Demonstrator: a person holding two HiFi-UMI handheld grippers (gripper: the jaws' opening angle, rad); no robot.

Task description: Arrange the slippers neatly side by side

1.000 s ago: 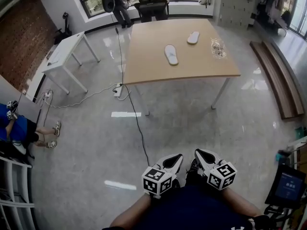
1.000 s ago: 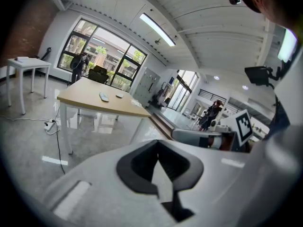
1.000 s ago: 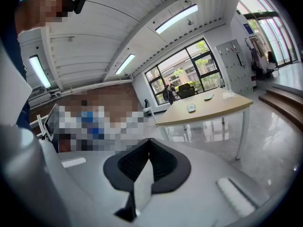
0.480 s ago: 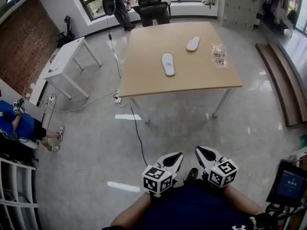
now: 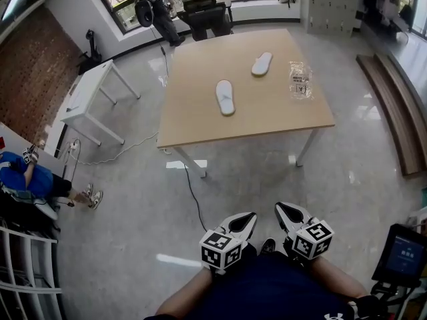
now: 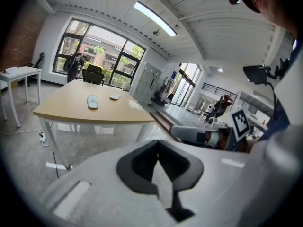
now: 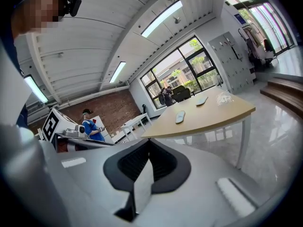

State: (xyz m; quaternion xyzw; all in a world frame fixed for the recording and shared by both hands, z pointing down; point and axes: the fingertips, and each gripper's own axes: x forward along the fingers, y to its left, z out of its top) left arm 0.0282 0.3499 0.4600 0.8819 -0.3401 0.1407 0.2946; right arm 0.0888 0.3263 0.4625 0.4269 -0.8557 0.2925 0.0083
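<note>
Standing well back from the wooden table (image 5: 200,122), the person holds both grippers low and close to the body, at the near edge of the head view. The left gripper (image 5: 243,221) has its jaws pressed together with nothing between them. The right gripper (image 5: 287,214), just beside it, is likewise closed and empty.

Two white slippers lie on the tabletop, well apart from the grippers. The near slipper (image 5: 225,97) lies around the middle of the table, running lengthwise from near to far. The far slipper (image 5: 261,63) sits farther back and to the right, turned at an angle, so the two lie apart and are not parallel. Right of them, near the table's right edge, is what looks like a clear plastic packet (image 5: 300,80); its contents are too small to tell.

A small white table (image 5: 87,92) stands to the left, and a black cable (image 5: 193,195) trails across the grey floor. A black office chair (image 5: 203,12) stands beyond the table's far edge.
</note>
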